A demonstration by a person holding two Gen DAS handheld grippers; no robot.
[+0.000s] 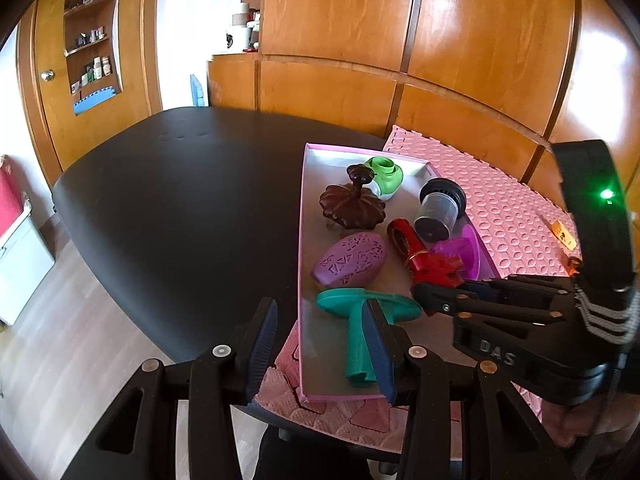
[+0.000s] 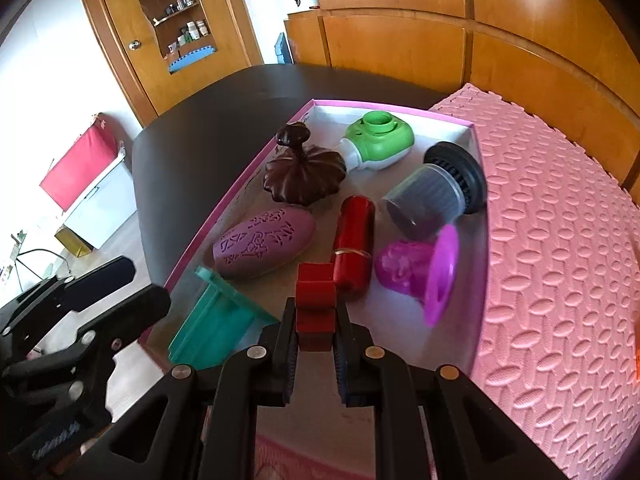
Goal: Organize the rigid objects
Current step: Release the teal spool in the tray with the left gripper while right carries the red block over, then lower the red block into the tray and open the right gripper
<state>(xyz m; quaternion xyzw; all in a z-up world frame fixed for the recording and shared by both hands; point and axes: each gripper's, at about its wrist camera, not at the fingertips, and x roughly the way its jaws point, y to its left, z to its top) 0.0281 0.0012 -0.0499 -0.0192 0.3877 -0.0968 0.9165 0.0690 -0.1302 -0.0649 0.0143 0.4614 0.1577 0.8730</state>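
Over the tray (image 2: 478, 216), right hand-held gripper (image 2: 315, 346) apparently pinches a red block (image 2: 315, 300).

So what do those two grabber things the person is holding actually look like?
Both are matte black plastic linkages with round silver pivot pins. The left gripper has two long fingers lined with ribbed dark blue pads. The right gripper looks the same; seen from the left wrist, its body has raised "DAS" lettering, a green light and a grey striped band.

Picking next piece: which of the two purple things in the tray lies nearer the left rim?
The patterned purple oval, beside the tray's left rim; the glossy magenta flanged piece lies across the tray.
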